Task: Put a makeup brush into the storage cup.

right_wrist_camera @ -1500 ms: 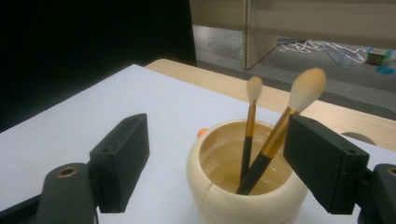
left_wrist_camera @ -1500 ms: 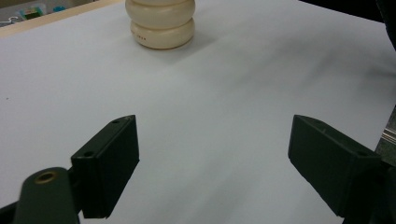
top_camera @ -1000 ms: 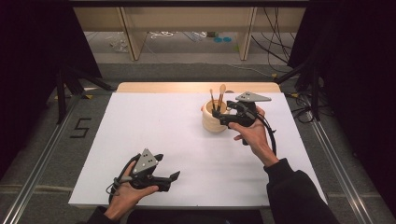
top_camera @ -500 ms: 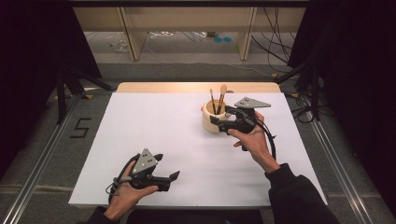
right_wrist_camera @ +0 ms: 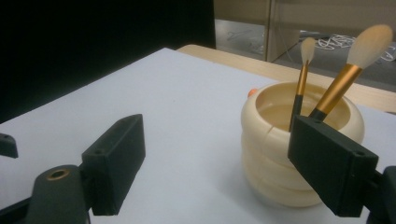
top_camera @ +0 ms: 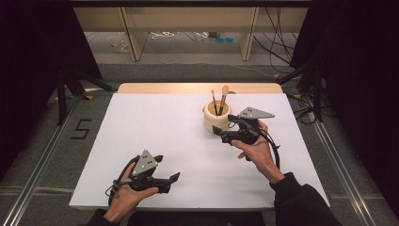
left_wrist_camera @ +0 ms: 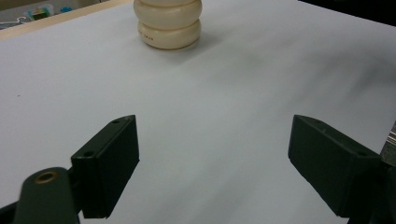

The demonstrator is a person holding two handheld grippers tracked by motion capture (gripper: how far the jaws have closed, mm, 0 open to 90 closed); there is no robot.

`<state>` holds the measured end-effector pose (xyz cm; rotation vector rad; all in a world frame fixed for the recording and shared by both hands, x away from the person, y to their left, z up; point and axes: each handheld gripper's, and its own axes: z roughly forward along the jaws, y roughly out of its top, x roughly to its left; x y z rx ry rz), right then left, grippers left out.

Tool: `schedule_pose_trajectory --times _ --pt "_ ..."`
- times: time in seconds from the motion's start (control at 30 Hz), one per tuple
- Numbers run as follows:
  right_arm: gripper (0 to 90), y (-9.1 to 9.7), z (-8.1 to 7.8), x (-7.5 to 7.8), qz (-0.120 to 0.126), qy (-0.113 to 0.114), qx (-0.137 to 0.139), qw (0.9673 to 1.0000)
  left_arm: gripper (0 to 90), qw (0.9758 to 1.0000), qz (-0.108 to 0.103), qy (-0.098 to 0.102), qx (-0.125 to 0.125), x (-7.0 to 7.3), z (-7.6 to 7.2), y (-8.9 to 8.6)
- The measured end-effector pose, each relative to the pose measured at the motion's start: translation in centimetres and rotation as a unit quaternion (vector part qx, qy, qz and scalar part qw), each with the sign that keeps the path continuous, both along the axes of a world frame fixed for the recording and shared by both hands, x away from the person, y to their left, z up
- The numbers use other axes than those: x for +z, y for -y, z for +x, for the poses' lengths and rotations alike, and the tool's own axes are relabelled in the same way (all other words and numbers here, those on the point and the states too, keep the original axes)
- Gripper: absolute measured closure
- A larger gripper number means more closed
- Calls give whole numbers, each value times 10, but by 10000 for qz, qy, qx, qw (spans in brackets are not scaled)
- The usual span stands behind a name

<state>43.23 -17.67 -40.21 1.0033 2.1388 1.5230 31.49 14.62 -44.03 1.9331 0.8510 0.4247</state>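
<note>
Right gripper (top_camera: 220,132): jaws spread, holding nothing, just beside the cup's near side.
Cup (top_camera: 216,117): cream, ribbed, upright on the white surface (top_camera: 155,122), right of centre toward the far edge.
Brushes (right_wrist_camera: 341,79): two, gold-handled, leaning inside the cup, bristles up.
Left gripper (top_camera: 165,173): jaws spread, empty, near the front edge, well apart from the cup.

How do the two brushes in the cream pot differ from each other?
The big brush has a wide, fluffy head and a thick gold ferrule; the small brush has a narrow head and a thin one. The big brush leans well to the side, while the small brush stands nearly upright. Both have pale bristles, gold ferrules and dark handles, and both stand head up in the pot.
</note>
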Motion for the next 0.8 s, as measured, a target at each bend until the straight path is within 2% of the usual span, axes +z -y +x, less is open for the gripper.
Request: schedule_pose_trajectory --times 0.03,0.07,0.17,0.2,0.3,0.33,0.4,0.6,0.63,0.8 --pt "192 1 -1 -1 -3 44 6 10000 161 10000 2 -1 -1 0 0 0" --pt "193 2 -4 -1 -3 -41 24 10000 161 10000 -1 1 -5 0 0 0" --pt "190 4 -8 -4 77 13 26 10000 161 10000 9 3 -20 0 0 1" --pt "190 4 -10 -4 112 -93 55 9999 161 10000 21 14 -30 0 0 1" --pt "184 5 -15 -6 89 -57 100 9999 161 10000 21 22 -30 0 0 0" --pt "185 4 -18 -6 83 -106 126 9998 161 10000 11 11 -20 0 0 0" --pt "183 3 -21 -8 162 -80 158 9997 161 10000 7 12 -23 0 0 1" --pt "178 3 -29 -11 187 -115 262 9994 161 10000 8 9 -17 0 0 0" --pt "174 4 -31 -11 122 -160 267 9994 161 10000 13 12 -19 0 0 0" --pt "172 7 -36 -15 192 -253 291 9991 161 10000 20 13 -24 0 0 1"
